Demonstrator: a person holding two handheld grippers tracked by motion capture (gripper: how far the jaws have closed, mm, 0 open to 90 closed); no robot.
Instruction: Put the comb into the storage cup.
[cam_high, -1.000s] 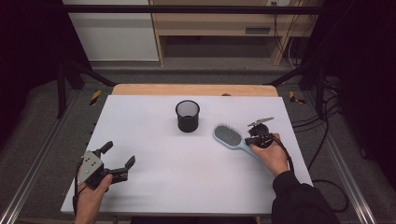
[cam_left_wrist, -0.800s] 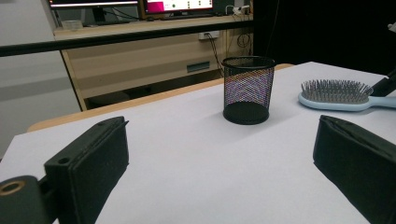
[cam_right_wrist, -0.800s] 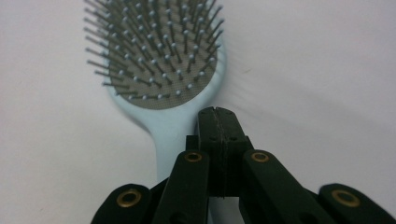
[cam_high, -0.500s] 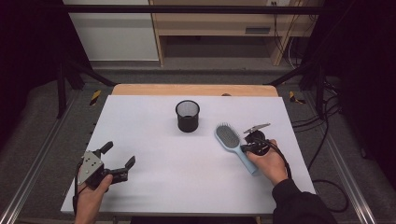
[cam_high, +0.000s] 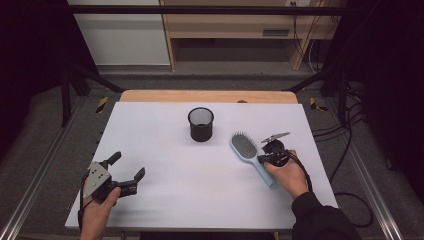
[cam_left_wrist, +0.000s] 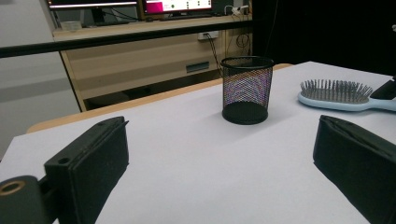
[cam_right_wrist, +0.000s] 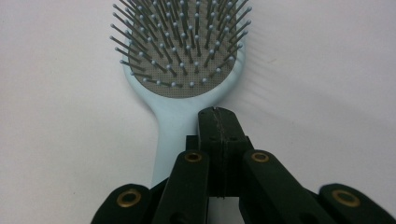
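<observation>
Right now the right gripper (cam_right_wrist: 218, 122), jaws clenched empty, hovers over the hairbrush (cam_right_wrist: 180, 60) neck.

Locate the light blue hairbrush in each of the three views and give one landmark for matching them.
High view: the hairbrush lies right of centre on the white table, handle toward the right gripper.
Left gripper view: it is at the right edge, bristles up.
Right gripper view: top centre, its head above the shut jaws.
Shared landmark: the black mesh cup in the high and left gripper views.
</observation>
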